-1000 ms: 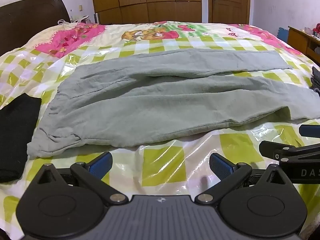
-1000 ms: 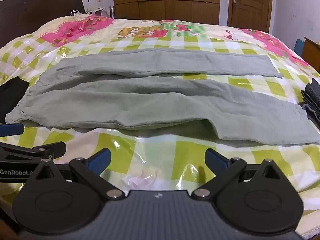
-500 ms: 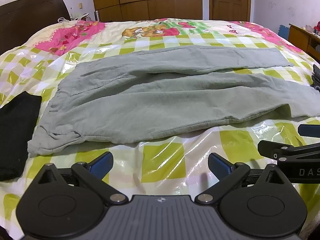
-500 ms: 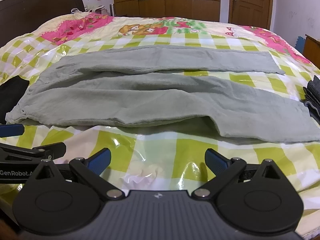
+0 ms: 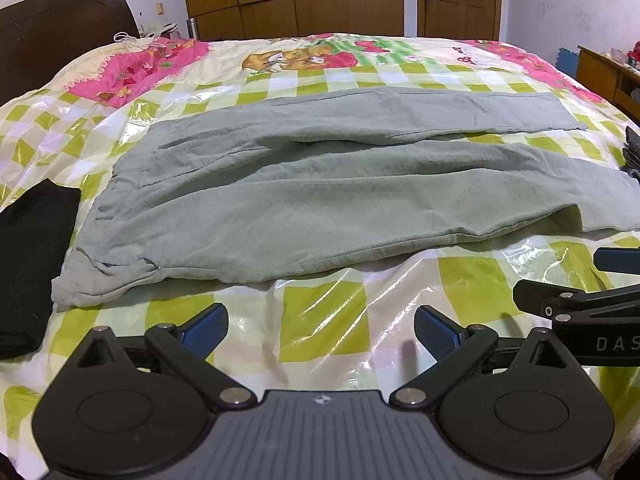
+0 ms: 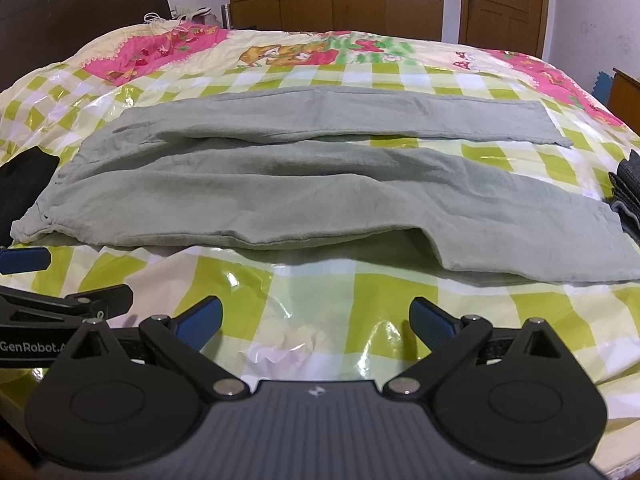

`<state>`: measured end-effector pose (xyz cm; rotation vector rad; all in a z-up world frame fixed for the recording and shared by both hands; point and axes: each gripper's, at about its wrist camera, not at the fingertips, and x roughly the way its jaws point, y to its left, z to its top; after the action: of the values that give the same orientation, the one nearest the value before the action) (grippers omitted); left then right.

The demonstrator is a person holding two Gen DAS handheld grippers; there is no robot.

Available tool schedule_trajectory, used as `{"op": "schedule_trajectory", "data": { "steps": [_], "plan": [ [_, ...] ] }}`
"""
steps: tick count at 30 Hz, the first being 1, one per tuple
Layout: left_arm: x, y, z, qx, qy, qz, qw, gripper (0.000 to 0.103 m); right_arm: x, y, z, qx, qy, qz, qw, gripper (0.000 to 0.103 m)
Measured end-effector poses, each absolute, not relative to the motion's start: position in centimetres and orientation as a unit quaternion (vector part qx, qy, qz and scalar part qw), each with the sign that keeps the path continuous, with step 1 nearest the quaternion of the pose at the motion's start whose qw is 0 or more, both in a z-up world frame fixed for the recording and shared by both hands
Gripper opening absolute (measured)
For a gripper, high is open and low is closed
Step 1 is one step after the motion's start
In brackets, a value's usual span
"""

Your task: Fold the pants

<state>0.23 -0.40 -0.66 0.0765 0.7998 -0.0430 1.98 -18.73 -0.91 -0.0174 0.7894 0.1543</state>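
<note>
Black garment (image 5: 28, 264): left of the left jaws, partly cut off.
Left gripper (image 5: 320, 330): jaws spread, nothing held.
Pants (image 5: 320, 200): laid flat ahead of both jaws, untouched.
Right gripper (image 6: 314, 322): jaws spread, empty.
Grey stack (image 6: 628, 196): far right, mostly cropped.

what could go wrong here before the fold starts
Both tools, left and right, hang open over glossy plastic sheeting; a low pinch might grab that instead of the green pants. The near leg's hem already lies doubled, so folding may trap that crease.
</note>
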Motion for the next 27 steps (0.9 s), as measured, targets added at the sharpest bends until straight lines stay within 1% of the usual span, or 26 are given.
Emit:
{"op": "schedule_trajectory", "data": {
  "steps": [27],
  "plan": [
    [0.09, -0.64, -0.77, 0.045, 0.388, -0.019, 0.920, 0.103, 1.99, -18.65, -1.06, -0.009, 0.386, 0.076, 0.919, 0.099]
  ]
}}
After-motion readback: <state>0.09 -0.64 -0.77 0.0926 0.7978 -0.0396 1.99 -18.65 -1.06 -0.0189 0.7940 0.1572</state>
